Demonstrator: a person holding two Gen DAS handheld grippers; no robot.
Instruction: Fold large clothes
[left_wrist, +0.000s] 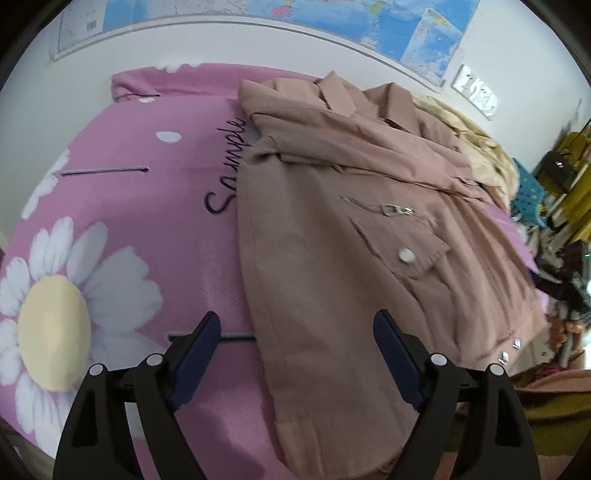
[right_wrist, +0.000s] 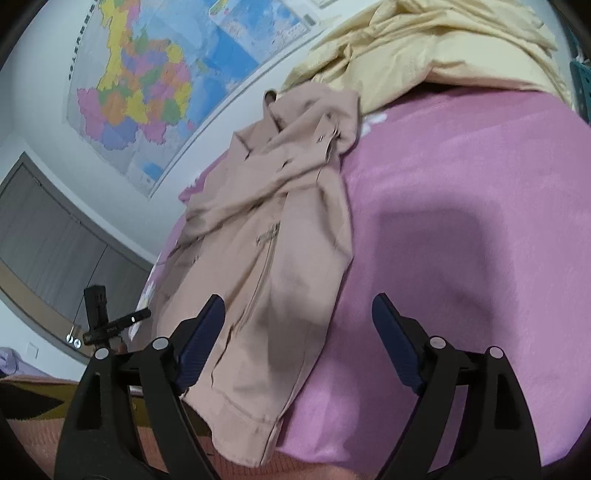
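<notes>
Covering bed, pink daisy sheet (left_wrist: 147, 236) gives you flat folding surface. Dusty-pink jacket (left_wrist: 332, 229) lies there narrowed lengthwise, hem nearest you, ready for crosswise fold. Left gripper (left_wrist: 295, 345) and right gripper (right_wrist: 298, 325) hover wide apart, empty, over hem.

Matt cloth jacket (left_wrist: 332, 258), woven bedspread (left_wrist: 147, 240)

The pink sheet (left_wrist: 122, 229) lies bare left of the jacket (left_wrist: 332, 229), and again on the jacket's right in the right wrist view, giving open passage on both sides. A heap of yellow cloth (right_wrist: 424, 48) blocks the far end beyond the collar, and a wall map (right_wrist: 155, 81) closes off the back.
</notes>
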